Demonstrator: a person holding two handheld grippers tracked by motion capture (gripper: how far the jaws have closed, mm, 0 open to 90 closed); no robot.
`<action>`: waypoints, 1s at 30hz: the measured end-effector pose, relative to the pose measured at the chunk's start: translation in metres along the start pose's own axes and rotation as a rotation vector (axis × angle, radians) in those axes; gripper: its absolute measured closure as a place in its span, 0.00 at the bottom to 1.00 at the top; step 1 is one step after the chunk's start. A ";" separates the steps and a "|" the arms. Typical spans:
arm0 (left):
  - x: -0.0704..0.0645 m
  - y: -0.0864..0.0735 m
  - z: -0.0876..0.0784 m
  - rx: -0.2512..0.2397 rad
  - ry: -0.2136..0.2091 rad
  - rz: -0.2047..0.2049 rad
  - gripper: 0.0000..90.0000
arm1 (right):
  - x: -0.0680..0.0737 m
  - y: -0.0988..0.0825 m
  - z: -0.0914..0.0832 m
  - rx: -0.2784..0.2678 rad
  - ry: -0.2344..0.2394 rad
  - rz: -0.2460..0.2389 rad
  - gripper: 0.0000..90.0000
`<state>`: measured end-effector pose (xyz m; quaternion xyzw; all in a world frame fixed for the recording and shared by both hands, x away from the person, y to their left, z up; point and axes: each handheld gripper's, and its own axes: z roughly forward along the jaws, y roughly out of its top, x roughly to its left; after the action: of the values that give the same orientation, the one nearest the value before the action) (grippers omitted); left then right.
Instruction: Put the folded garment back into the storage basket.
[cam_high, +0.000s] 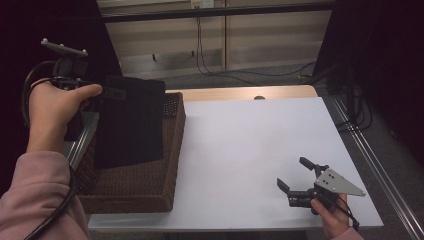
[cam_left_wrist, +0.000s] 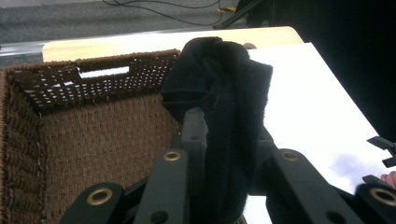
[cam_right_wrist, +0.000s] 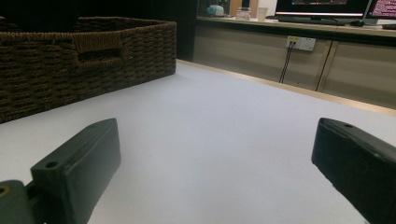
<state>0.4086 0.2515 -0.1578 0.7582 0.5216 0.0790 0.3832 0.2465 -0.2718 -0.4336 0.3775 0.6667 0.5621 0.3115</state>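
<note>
- Black cloth (cam_high: 131, 120), high view: hangs from the left gripper (cam_high: 102, 92), raised over the wicker basket (cam_high: 170, 165). It drapes flat as a limp rectangle, lower edge above the basket's floor. Jaws clamped on its upper left corner.
- Same view: the right gripper (cam_high: 291, 176) rests low on the white table (cam_high: 240, 140), well right of the basket, jaws spread, nothing between them.
- Left gripper view: the cloth (cam_left_wrist: 224, 107) is bunched and folded between the closed jaws, nap fuzzy like fleece or towelling. Judged light, soft, not slippery, not fragile; it will sag and swing, so an edge or corner pinch suits it.
- Same view: basket interior (cam_left_wrist: 93, 135) lies directly below and left of the cloth, bare woven floor, handle slot in the far wall. Nothing blocks a drop; the right rim sits near the hanging fold and could catch it.
- Right gripper view: the jaws stand wide apart over the bare table (cam_right_wrist: 210, 140); basket wall (cam_right_wrist: 84, 60) far left. Beyond the basket: a socket, cables, monitors.
</note>
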 end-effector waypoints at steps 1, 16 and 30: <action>0.000 -0.001 0.001 0.000 -0.004 -0.007 0.84 | 0.000 0.000 0.000 0.000 0.008 0.001 0.01; 0.002 -0.010 0.007 0.017 -0.008 -0.002 0.84 | 0.000 0.000 0.000 0.001 0.000 -0.004 0.01; 0.005 -0.017 0.009 0.025 -0.015 0.001 0.84 | 0.000 0.000 0.001 -0.010 0.005 0.001 0.01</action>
<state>0.4035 0.2539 -0.1769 0.7637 0.5193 0.0666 0.3776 0.2471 -0.2712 -0.4341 0.3749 0.6645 0.5666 0.3113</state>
